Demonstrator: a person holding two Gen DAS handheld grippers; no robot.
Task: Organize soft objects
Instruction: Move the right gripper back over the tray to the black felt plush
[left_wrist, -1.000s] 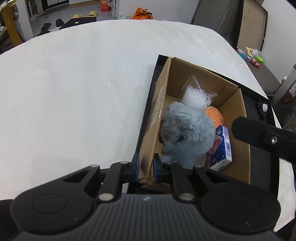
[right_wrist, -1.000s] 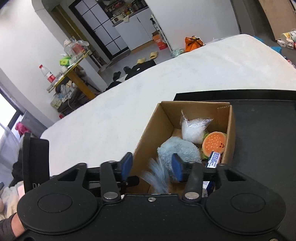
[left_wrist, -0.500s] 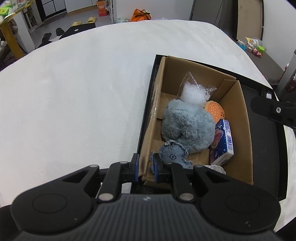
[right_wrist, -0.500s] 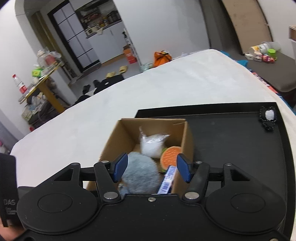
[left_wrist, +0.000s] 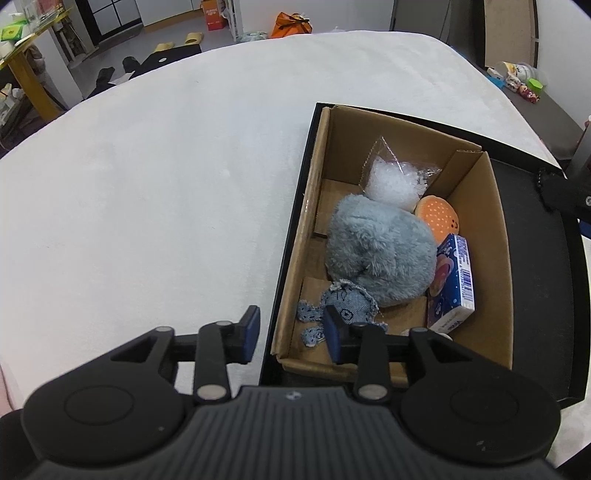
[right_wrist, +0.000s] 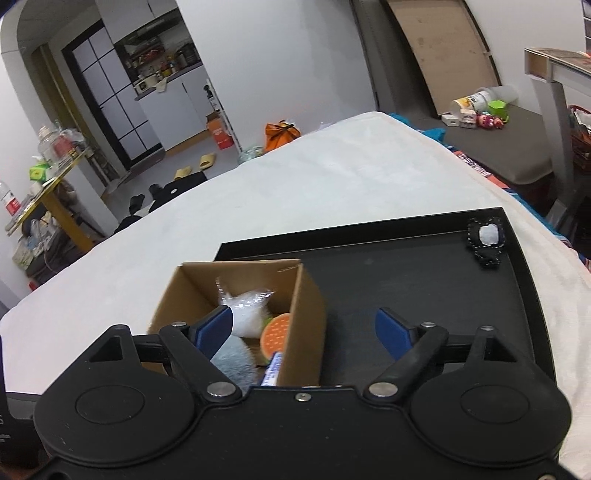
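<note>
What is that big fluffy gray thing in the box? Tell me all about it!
The fluffy gray plush toy looks like a soft, rounded lump of blue-gray fur, with no face showing. It lies in the middle of the open cardboard box and is the biggest thing inside. A clear bag of white filling and an orange burger toy press against its far side, a blue carton its right, and a small denim toy its near edge. Neither hand-held gripper touches it.

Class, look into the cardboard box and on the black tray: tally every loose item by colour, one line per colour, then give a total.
Grey: 1, plush toy
Blue: 2, denim toy, printed carton
Orange: 1, burger toy
Clear: 1, bag of white bits
Black: 1, small pouch on the tray
Total: 6, not counting a pale item half hidden near the box's front.
</note>
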